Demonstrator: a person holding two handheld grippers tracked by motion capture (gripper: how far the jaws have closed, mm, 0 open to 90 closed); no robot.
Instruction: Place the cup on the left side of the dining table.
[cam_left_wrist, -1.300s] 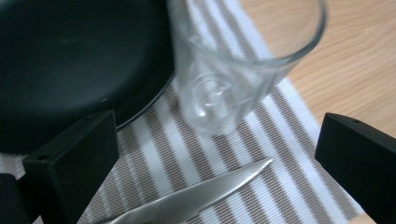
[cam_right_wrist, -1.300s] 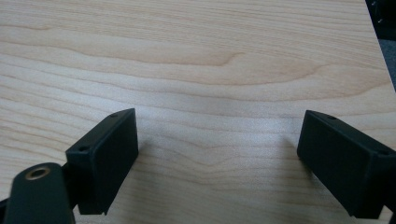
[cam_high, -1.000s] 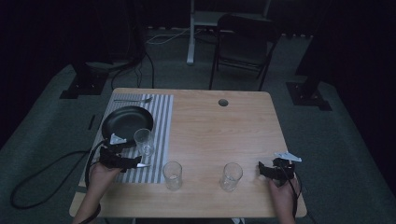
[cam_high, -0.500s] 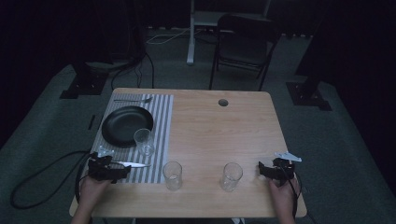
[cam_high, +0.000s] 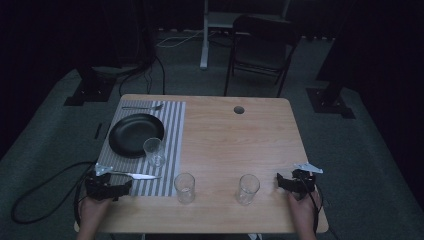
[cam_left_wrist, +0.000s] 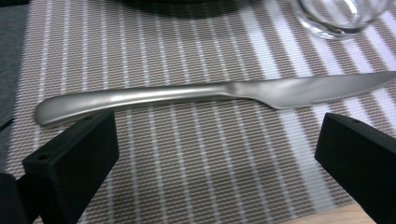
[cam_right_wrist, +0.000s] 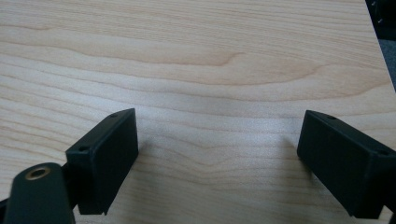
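Silver metal table knife (cam_left_wrist: 210, 95) lies flat on the grey-and-white striped placemat (cam_left_wrist: 187, 154), near the mat's front edge, handle toward the mat's left side, blade pointing right. In the high view the knife (cam_high: 134, 175) sits just in front of the black round plate (cam_high: 136, 134) and left of the nearest empty glass.

Left tool (cam_left_wrist: 215, 163) is wide open, nothing held. Its two black jaws stand low over the mat just short of the knife, one near the handle end, the other near the blade tip, neither touching it. High view puts the left tool (cam_high: 107, 189) at the mat's front-left corner, with the person's left hand (cam_high: 92, 212) behind it and its cable trailing off the table to the left.

Clear drinking glass (cam_high: 154, 151) stands upright on the mat, touching or just overlapping the plate's right front rim; can't tell which. Its base shows at the top right of the left gripper view (cam_left_wrist: 343, 16). Silver fork (cam_high: 142, 107) lies across the mat's far edge, beyond the plate.

Two more clear glasses stand upright on the bare light wooden table (cam_high: 235, 140), along its front: one (cam_high: 184, 187) just off the mat's right edge, the other (cam_high: 248, 188) further right, well apart from the first.

Right tool (cam_high: 289, 183) rests at the table's front right, near the second glass but apart from it. Jaws wide open, empty, over bare wood (cam_right_wrist: 210, 60). Right hand (cam_high: 302, 212) behind it.
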